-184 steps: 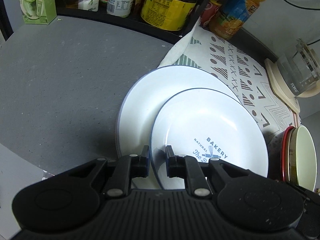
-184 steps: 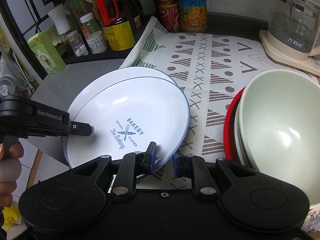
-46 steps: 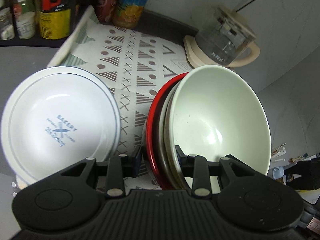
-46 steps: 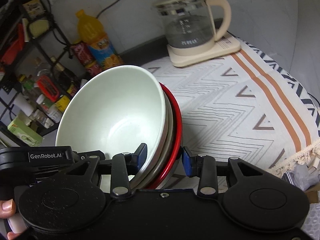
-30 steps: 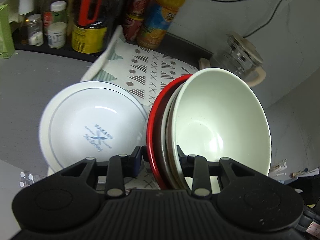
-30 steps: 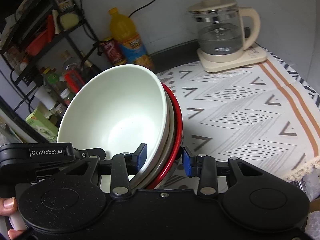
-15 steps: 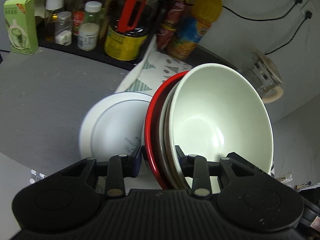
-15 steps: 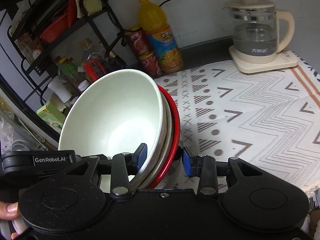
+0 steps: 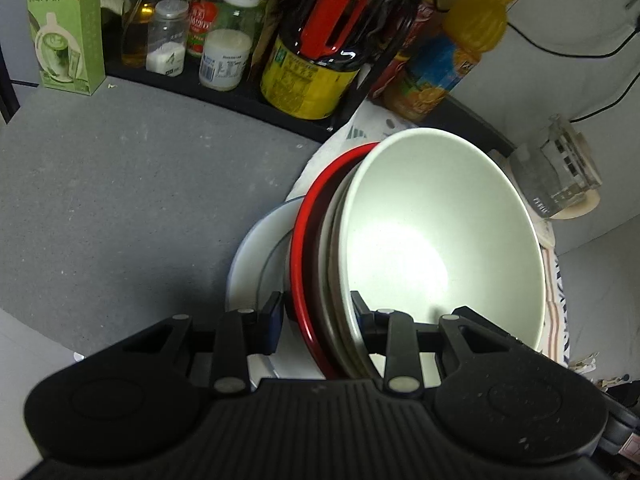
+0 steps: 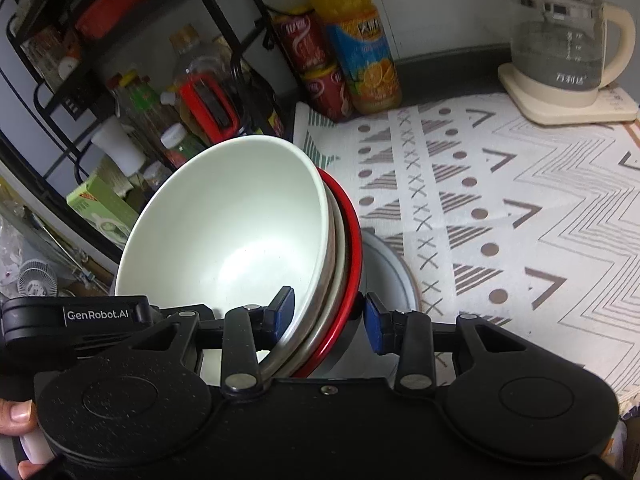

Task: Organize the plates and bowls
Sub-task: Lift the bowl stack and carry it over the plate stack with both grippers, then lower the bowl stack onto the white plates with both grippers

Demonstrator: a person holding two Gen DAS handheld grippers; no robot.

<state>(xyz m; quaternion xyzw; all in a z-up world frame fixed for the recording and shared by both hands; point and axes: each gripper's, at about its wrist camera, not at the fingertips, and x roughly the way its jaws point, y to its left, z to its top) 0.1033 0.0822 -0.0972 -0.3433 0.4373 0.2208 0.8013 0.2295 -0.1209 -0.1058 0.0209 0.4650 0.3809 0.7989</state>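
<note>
- Currently carrying the bowl stack (image 9: 400,248): pale green bowl (image 10: 236,236) on top, a greyish one under it, red bowl (image 9: 304,236) at the bottom, all nested and tilted.
- Both my claws pinch it by the rim, on opposite sides. Left gripper (image 9: 316,320) has one finger inside the top bowl, one outside the red rim. Right gripper (image 10: 328,314) does the same.
- Stack hangs in the air just over the white plates (image 9: 256,264), which lie partly on the grey counter (image 9: 120,200), partly on the patterned cloth (image 10: 500,200).
- Risk, my read: rim-only grip on three loose nested bowls. If the two claws drift apart or twist, the inner bowls could slide out.
- Second risk: setting down off-centre, so the red bowl's foot lands on the plate rim and tips.
- Kettle (image 10: 560,48) and bottles (image 10: 352,48) are well apart, so no worry there.
</note>
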